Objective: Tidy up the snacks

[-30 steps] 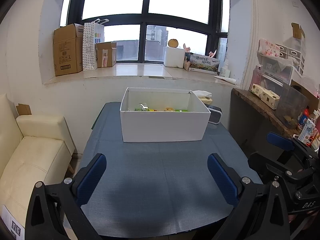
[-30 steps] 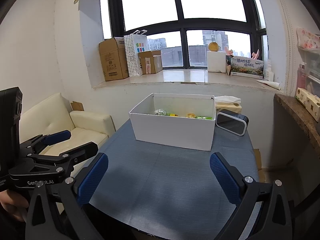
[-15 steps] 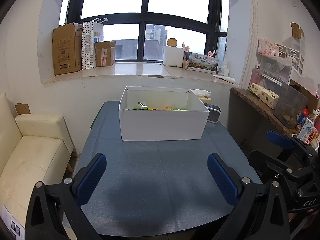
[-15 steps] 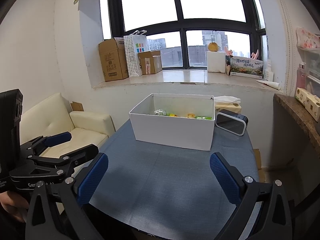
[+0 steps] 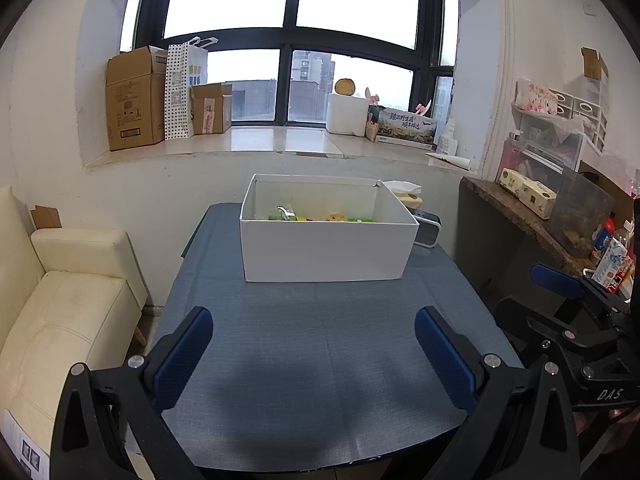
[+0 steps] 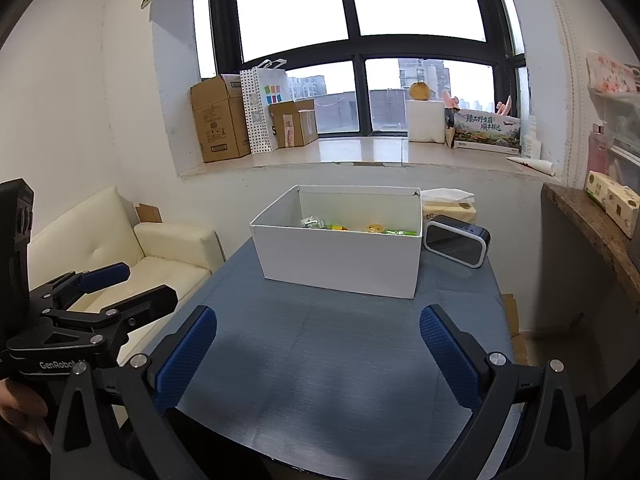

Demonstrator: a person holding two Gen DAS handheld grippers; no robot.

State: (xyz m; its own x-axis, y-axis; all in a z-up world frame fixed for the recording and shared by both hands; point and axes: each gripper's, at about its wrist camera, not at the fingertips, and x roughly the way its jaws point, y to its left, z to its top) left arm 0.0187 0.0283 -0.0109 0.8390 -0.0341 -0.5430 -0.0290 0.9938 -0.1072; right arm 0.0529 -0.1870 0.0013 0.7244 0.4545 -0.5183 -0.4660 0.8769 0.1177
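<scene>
A white open box (image 5: 326,252) stands at the far end of the blue table (image 5: 316,352); it also shows in the right wrist view (image 6: 340,260). Several snack packets (image 5: 308,216) lie inside it, green and yellow, mostly hidden by the front wall; they show in the right wrist view too (image 6: 352,227). My left gripper (image 5: 314,344) is open and empty, above the table's near end. My right gripper (image 6: 318,346) is open and empty, also near the front edge. Each gripper shows at the side of the other's view.
A black speaker (image 6: 456,240) and a tissue pack (image 6: 450,204) sit right of the box. A cream sofa (image 5: 60,312) stands left of the table. A stone counter (image 5: 524,216) with boxes runs along the right. Cardboard boxes (image 5: 134,100) line the windowsill.
Both grippers stay open. The left wrist view has shifted slightly, the box sitting a little higher and more to the left. The right view is nearly unchanged.
</scene>
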